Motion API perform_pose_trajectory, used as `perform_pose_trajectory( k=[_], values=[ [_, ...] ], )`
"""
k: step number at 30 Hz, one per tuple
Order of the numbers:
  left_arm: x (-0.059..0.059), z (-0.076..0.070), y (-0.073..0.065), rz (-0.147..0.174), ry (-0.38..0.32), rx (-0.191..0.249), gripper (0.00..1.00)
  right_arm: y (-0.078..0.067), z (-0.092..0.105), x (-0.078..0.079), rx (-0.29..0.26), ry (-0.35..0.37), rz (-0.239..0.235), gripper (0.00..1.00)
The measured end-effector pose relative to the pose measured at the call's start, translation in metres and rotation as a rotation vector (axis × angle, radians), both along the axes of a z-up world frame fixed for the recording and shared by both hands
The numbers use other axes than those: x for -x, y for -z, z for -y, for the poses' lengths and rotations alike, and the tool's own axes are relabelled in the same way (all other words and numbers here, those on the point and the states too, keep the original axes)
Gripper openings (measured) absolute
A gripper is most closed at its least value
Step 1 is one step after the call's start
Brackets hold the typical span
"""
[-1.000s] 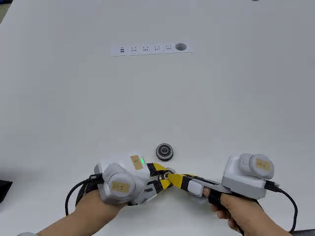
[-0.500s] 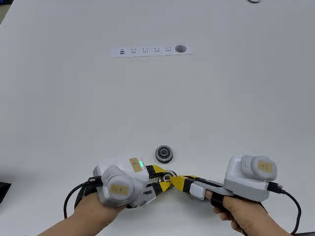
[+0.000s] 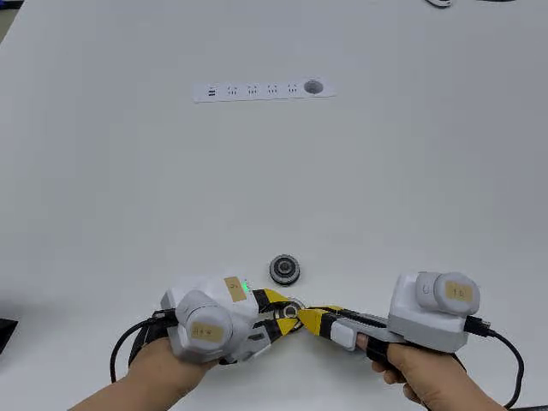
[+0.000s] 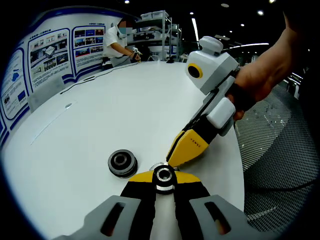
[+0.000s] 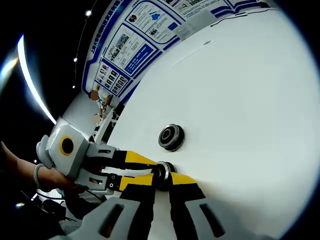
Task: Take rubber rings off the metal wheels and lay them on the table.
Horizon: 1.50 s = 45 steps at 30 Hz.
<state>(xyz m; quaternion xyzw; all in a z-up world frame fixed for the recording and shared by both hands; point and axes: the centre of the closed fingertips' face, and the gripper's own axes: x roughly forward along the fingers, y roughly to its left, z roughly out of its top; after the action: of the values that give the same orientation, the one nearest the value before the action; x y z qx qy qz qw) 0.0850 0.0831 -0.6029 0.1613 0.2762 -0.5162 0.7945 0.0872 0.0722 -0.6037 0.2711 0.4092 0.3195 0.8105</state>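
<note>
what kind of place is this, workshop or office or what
Probably a lab or showroom hall: a big white table with a socket strip on it, poster panels along the wall, and metal shelving under ceiling spotlights.

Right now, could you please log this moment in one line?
left tool, right tool: shut on held wheel | second wheel: on table

In the head view yellow jaws cover most of the gripped wheel (image 3: 291, 310); whether its rubber ring is on cannot be told; a dark object (image 3: 5, 330) is cut by the left edge.
</note>
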Motion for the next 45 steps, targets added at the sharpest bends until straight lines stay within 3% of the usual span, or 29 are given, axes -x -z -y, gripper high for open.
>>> perform_pose_trajectory(
  k=[15,25,35,45],
  values=[
    [-0.0001,-0.0001,-0.0009,0.0,-0.001,0.004,0.13,0.0078,-0.0014,0.0002,-0.023,0.028,-0.046,0.23],
    [0.0,-0.0001,-0.0012,0.0,-0.003,0.006,0.13,0.0022,-0.0028,0.0018,-0.026,0.014,-0.034,0.2],
    [0.0002,-0.0001,-0.001,0.0,-0.002,0.008,0.13,0.003,-0.0035,0.003,-0.075,0.023,-0.072,0.21],
    [0.0005,-0.0001,-0.0006,-0.001,-0.004,0.008,0.13,0.0002,0.0001,0.0018,-0.064,0.022,-0.051,0.16]
  ],
)
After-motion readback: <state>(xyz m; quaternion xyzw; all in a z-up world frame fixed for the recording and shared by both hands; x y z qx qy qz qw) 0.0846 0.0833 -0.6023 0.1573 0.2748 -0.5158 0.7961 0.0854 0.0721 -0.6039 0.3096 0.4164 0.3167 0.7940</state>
